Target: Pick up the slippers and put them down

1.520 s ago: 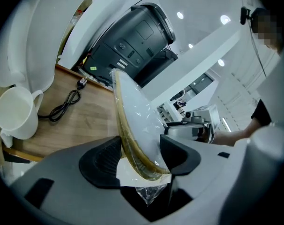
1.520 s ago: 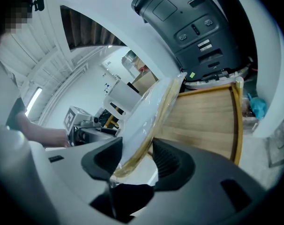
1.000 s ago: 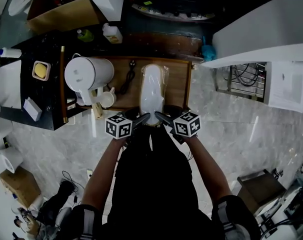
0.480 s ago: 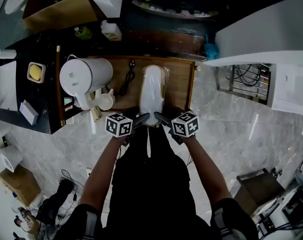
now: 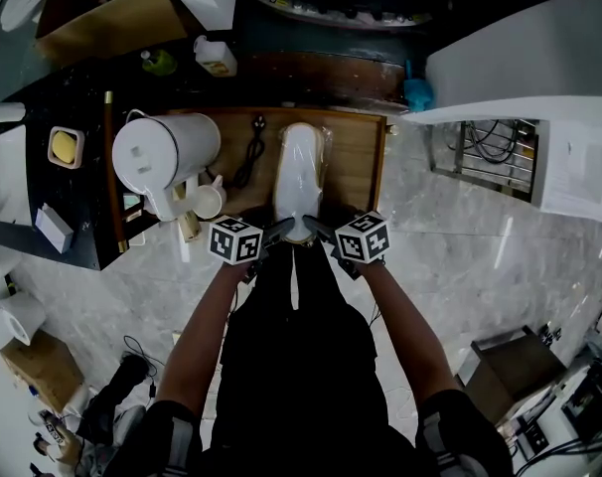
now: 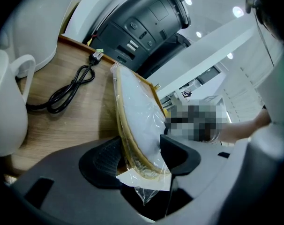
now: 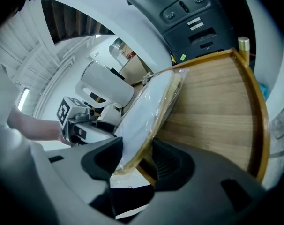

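Pinching bagged slippers: left tool and right tool.

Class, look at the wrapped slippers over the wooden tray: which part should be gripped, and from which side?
Probably the near end, coming from the person's side, fingers pinching top and sole. The wrapped slippers are long, flat and thin, pointing away across the wooden tray; the left gripper and right gripper hold them so.

White slippers, brown tray
We see tan edges on the slippers, a white kettle, a black cord and a grey streaky floor.
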Demonstrator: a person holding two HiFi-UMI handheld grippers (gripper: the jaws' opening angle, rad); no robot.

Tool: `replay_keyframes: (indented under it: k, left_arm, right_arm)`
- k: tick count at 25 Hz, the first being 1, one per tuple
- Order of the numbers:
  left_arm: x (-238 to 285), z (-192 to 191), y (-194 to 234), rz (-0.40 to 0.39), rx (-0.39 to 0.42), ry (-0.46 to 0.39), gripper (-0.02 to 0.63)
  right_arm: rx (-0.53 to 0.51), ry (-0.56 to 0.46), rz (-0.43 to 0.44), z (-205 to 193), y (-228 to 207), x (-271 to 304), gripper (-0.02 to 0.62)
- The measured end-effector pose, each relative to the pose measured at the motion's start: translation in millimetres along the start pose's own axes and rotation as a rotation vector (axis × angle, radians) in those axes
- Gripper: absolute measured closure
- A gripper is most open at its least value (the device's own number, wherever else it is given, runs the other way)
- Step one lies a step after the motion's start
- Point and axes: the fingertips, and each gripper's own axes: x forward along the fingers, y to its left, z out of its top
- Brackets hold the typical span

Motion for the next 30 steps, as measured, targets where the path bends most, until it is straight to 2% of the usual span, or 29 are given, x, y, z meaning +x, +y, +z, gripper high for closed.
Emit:
replay_keyframes:
  k: [15, 30]
  left_arm:
    - [11, -11, 14, 0.039, 0.001, 0.085, 0.342]
    - [12, -13, 16, 0.047, 0.003, 0.083, 0.342]
  right_arm:
    - [-0.04, 0.048, -0.063, -11, -9, 12, 0.391]
    - [-0.029, 0.037, -0.076, -13, -12, 14, 0.39]
